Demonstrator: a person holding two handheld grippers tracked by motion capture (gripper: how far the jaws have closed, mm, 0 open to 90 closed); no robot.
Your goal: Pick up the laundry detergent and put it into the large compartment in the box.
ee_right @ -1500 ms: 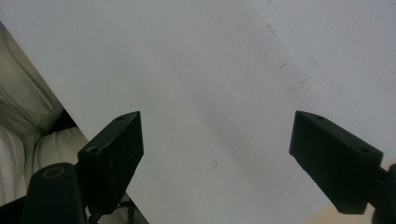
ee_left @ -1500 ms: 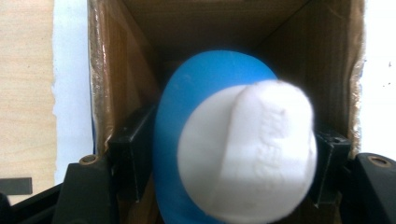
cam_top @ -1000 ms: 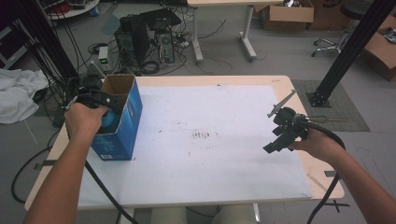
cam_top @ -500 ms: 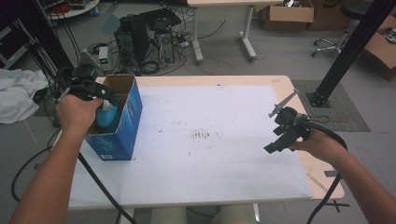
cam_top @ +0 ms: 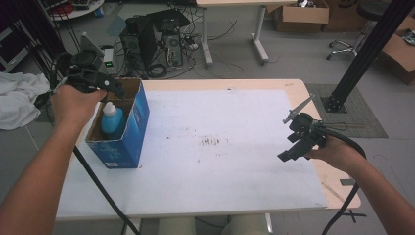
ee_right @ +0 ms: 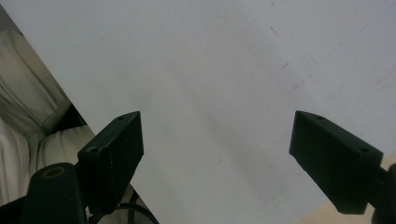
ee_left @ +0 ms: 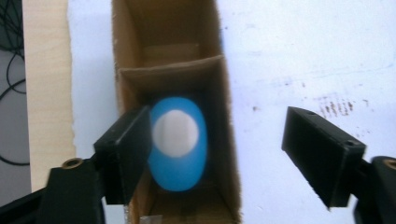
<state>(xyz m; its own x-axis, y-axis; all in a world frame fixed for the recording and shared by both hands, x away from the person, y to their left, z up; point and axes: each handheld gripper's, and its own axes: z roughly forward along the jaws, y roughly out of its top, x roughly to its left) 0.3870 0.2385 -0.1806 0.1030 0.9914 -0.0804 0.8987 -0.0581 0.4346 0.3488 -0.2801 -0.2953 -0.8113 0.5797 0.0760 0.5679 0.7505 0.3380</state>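
Hanging above the open top of the blue carton [cam_top: 122, 132], the left gripper [ee_left: 224, 154] has its jaws spread wide and hold nothing. Between them in the left gripper view sits a blue bottle [ee_left: 177, 144] with a white cap [ee_left: 173, 133], standing upright in the nearer compartment of the carton; a cardboard divider [ee_left: 170, 67] separates it from a second compartment beyond. The carton's brown walls close tight around the bottle on both sides. In the high view the carton stands at the bench's left edge, on the white sheet [cam_top: 220, 147] that covers most of the bench [cam_top: 298, 90].

The right gripper [cam_top: 293, 144] is held over the sheet's right side, well apart from the carton, its jaws also wide and empty in the right gripper view, with bare sheet beneath. Faint dark marks [cam_top: 211, 142] lie mid-sheet. Between the two grippers the sheet is open.
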